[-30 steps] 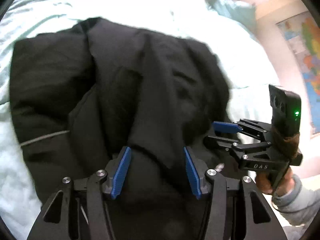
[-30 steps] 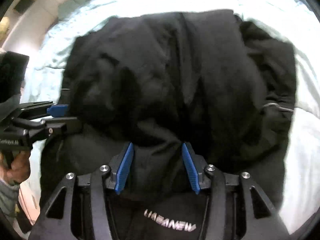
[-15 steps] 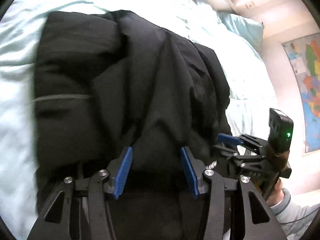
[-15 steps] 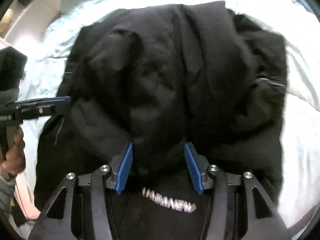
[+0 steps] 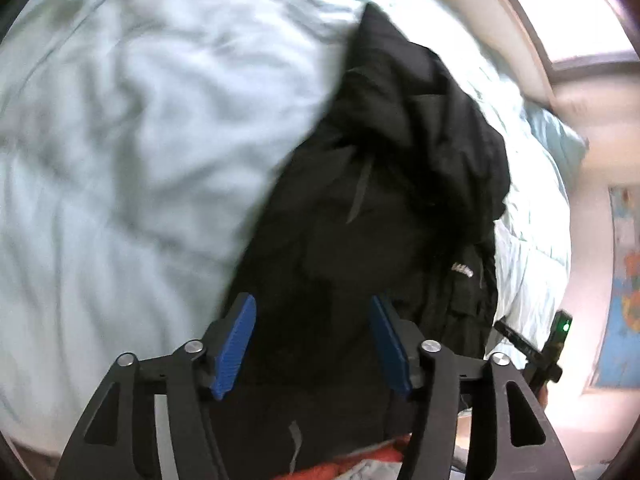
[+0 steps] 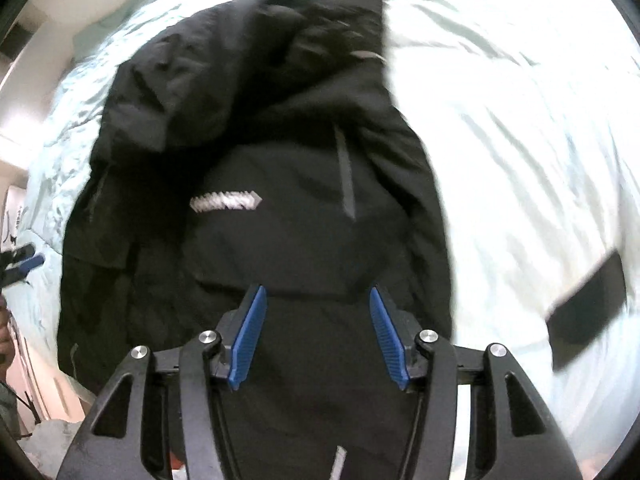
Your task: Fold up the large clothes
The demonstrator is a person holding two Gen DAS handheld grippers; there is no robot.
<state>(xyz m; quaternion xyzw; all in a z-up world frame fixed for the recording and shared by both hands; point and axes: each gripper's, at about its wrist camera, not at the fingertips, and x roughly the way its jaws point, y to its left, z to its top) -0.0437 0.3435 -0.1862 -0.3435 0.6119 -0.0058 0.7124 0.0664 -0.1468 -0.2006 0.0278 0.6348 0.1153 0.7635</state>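
Left hand-held gripper (image 5: 312,346), jaws spread wide with the blue pads (image 5: 234,346) well apart; black fabric of the jacket (image 5: 400,184) fills the gap between them, but whether the pads press on it cannot be told. Right hand-held gripper (image 6: 318,338), jaws likewise wide apart, with dark cloth of the jacket (image 6: 280,152) between and beneath the pads (image 6: 248,338); a grip cannot be confirmed here either. The jacket lies bunched on the bed (image 5: 120,140), covered in pale, rumpled bedding, and runs from both grippers away toward the far side. A white logo (image 6: 226,201) and a grey zip strip (image 6: 346,176) show on its upper face in the right wrist view. In the left wrist view the right gripper appears at the lower right edge with a green light (image 5: 565,326); a pillow (image 5: 556,140) and a window (image 5: 576,12) lie beyond. Both views are motion-blurred.
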